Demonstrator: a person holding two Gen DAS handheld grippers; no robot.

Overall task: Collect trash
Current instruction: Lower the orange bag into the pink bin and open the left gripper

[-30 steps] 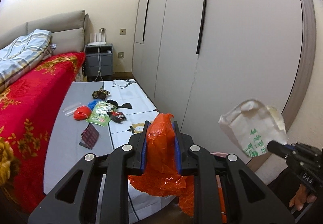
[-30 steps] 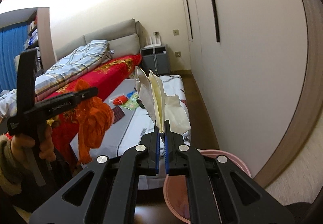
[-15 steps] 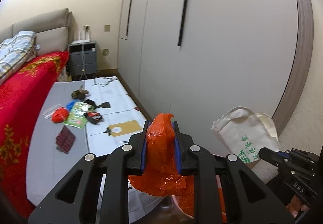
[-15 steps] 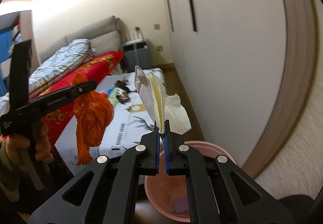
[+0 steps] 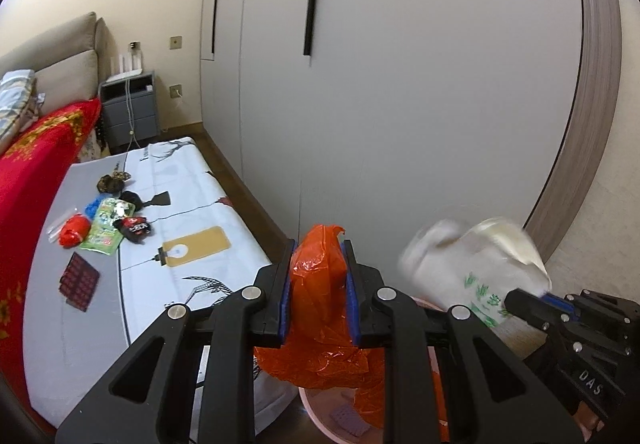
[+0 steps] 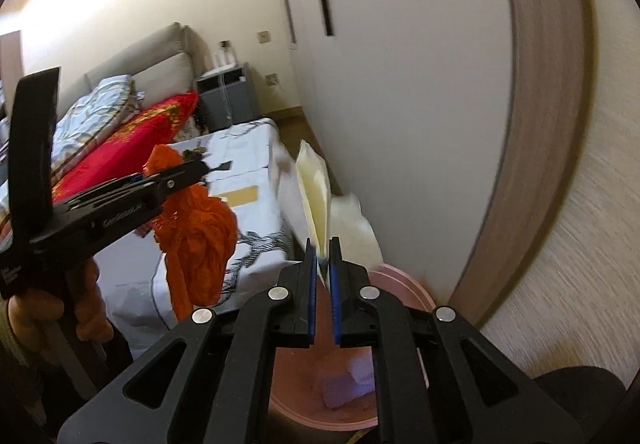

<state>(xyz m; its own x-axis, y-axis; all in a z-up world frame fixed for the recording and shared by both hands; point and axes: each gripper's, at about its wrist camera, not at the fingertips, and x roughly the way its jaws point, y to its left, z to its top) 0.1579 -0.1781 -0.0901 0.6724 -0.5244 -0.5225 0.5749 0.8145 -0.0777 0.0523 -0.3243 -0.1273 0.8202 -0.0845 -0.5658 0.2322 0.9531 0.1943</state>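
My left gripper (image 5: 319, 244) is shut on a crumpled orange plastic bag (image 5: 320, 284), which hangs over the rim of a pink bin (image 5: 320, 408). In the right wrist view the same orange plastic bag (image 6: 200, 228) dangles from the left gripper (image 6: 200, 164), held by a person's hand. My right gripper (image 6: 323, 244) is above the pink bin (image 6: 404, 284). Its jaws are opening, and the edge of a white bag with green print (image 6: 316, 196) stands loose between them, blurred. The left wrist view shows that white bag (image 5: 472, 268) at the right gripper (image 5: 520, 298).
A low white and grey padded surface (image 5: 192, 212) carries several bits of trash: a red lump (image 5: 74, 236), a green packet (image 5: 106, 230), a black wrapper (image 5: 134, 228) and a checked packet (image 5: 79, 280). A wardrobe (image 5: 400, 84) stands right, a red-covered bed (image 5: 32, 164) left.
Both grippers have sunk toward the pink bin, which now fills more of the right wrist view. The right jaws have parted and the white bag has gone blurred between them.
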